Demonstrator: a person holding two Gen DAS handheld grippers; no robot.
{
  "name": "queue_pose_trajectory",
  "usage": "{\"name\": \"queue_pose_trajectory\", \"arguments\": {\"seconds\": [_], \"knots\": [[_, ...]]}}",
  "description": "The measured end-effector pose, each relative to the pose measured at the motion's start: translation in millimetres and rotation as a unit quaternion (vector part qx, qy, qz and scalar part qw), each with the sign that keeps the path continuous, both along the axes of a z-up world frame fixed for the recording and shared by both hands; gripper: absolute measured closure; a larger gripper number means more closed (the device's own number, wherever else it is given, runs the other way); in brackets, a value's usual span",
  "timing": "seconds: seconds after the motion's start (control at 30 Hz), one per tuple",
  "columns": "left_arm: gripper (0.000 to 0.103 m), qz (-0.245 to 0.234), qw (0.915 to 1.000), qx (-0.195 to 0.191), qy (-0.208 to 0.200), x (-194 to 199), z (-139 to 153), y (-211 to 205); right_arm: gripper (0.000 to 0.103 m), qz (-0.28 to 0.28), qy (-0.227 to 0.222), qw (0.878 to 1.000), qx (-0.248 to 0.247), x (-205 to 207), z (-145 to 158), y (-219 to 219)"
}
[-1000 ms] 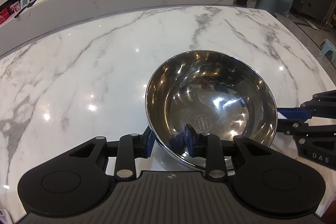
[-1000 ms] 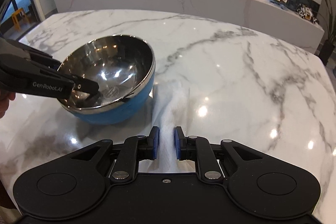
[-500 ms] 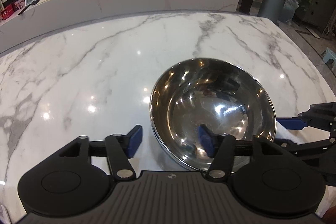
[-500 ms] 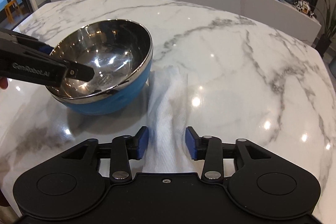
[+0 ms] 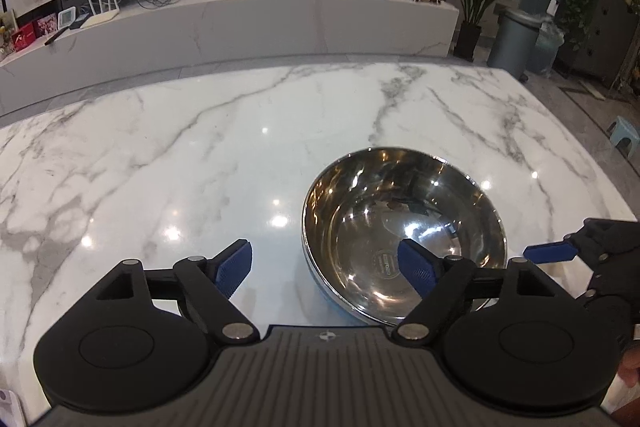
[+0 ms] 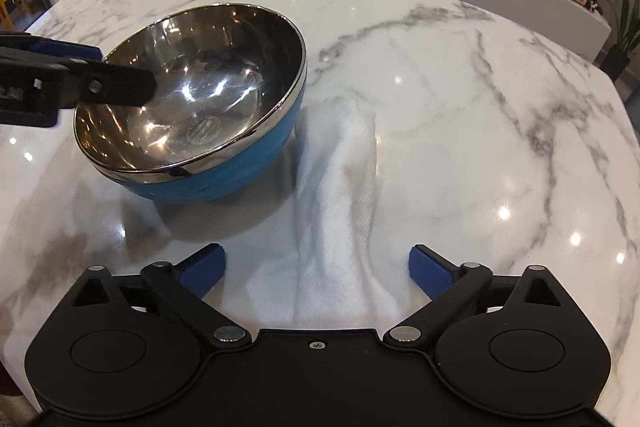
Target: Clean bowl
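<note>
Stainless steel inside, blue outside: the bowl [image 6: 192,107] stands upright on the marble table [image 6: 460,87], near its right edge. The left gripper [image 5: 328,267] is spread wide astride the bowl's near rim, gripping nothing. The right gripper [image 6: 316,267] is spread wide over a white cloth [image 6: 340,207] touching the bowl.

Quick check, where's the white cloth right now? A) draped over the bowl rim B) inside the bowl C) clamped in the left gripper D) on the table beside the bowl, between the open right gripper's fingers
D: the white cloth lies on the marble table beside the bowl, with the right gripper open around its near end.
</note>
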State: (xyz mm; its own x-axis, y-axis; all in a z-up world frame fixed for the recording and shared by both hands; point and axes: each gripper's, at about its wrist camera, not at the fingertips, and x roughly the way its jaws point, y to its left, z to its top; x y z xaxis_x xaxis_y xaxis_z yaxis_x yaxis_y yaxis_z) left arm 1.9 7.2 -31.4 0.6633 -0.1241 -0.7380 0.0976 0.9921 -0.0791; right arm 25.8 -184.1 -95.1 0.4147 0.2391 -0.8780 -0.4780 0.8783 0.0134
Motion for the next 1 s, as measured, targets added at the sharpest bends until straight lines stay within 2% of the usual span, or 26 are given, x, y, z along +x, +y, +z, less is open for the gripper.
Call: {"name": "queue_pose_trajectory", "arguments": {"seconds": [0.13,0.33,0.43,0.63,0.83,1.0], "knots": [[0.022,0.009,0.9999,-0.004,-0.009,-6,6,4,0.005,-0.026,-0.006,1.0,-0.012,-2,5,-2],[0.022,0.019,0.9996,-0.007,-0.02,-22,10,11,0.005,-0.056,-0.074,0.996,-0.003,-21,34,-8],[0.022,0.023,0.9996,-0.005,-0.013,-30,8,14,0.005,-0.092,-0.101,0.99,0.017,-33,44,-14],[0.022,0.047,0.9988,-0.002,-0.016,-50,5,18,0.005,-0.158,-0.16,0.972,0.072,-67,63,-26],[0.022,0.066,0.9976,0.001,-0.024,-69,4,10,0.005,-0.167,-0.161,0.969,0.086,-93,66,-16],[0.022,0.068,0.9974,0.016,-0.019,-83,0,7,0.005,-0.191,-0.143,0.964,0.121,-114,59,-15]]}}
